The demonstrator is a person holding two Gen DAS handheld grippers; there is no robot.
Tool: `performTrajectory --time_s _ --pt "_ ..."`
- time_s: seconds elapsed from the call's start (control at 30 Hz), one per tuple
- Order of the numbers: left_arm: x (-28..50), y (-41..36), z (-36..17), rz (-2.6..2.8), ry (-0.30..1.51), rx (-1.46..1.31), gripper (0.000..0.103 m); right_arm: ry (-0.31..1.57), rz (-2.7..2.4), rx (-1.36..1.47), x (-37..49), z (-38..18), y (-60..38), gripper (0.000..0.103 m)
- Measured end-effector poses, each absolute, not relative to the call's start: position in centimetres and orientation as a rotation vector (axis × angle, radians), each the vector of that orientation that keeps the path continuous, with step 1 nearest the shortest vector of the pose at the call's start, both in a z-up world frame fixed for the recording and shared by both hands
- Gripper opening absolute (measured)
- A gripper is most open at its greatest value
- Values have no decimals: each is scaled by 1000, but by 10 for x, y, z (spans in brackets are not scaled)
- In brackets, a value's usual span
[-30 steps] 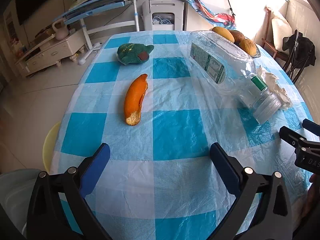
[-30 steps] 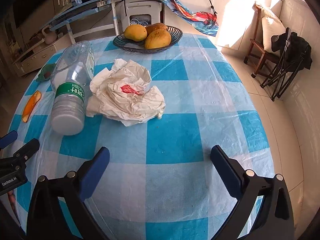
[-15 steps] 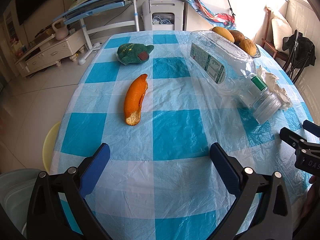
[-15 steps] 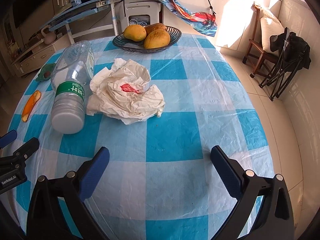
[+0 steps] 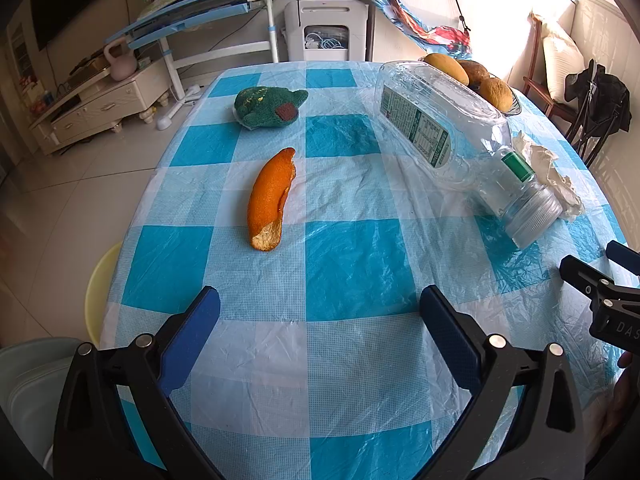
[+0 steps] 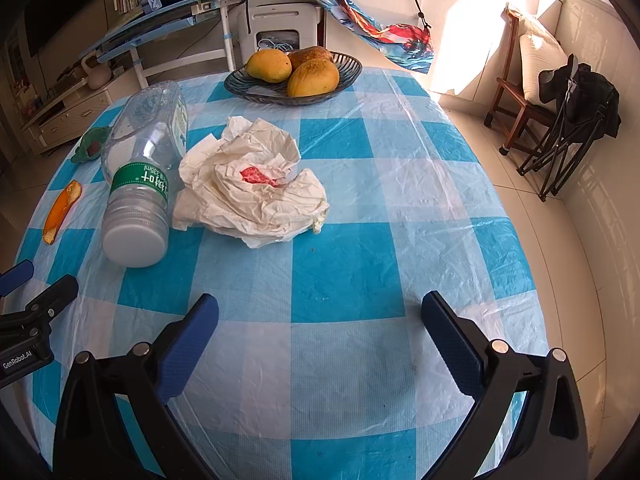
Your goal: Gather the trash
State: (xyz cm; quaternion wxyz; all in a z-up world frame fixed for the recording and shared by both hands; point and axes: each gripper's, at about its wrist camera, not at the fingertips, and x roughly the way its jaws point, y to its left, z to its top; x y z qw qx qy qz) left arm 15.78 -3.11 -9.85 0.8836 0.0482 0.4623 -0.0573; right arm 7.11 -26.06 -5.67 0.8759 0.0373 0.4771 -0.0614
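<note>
Left gripper (image 5: 320,308) spread wide, empty, held low over the near part of the table (image 5: 360,392), blue pads facing each other across bare checked cloth. Right gripper (image 6: 320,316) likewise spread wide and empty, over the near edge further to the right; its tip also visible at the right edge of the left wrist view.

Peel (image 5: 270,200): long curved orange strip, lying flat ahead of the left gripper, a little left of centre, touching nothing else. Seen again small at the far left of the right wrist view.

Bottle (image 6: 140,168): clear plastic, lying on its side, white cap pointing toward the grippers, green band behind the cap, printed label on the body. Placed between peel and paper.

Paper (image 6: 252,184): crumpled white wad with a red patch in the middle, just beside the bottle's neck on its right, apparently touching it. Ahead of the right gripper, slightly left.

Green cloth (image 5: 270,106): bunched up at the far left side of the table, beyond the peel, well apart from it.

Bowl (image 6: 240,86): dark, at the far edge, holding three mangoes (image 6: 312,78).

Yellow basin (image 5: 100,280) on the floor below the table's left edge.
</note>
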Motion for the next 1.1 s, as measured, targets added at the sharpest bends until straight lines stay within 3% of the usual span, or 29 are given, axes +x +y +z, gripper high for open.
performTrajectory --time_s 1.1 --pt "158 -31 -98 -119 962 100 97 994 -133 77 69 -56 -261 97"
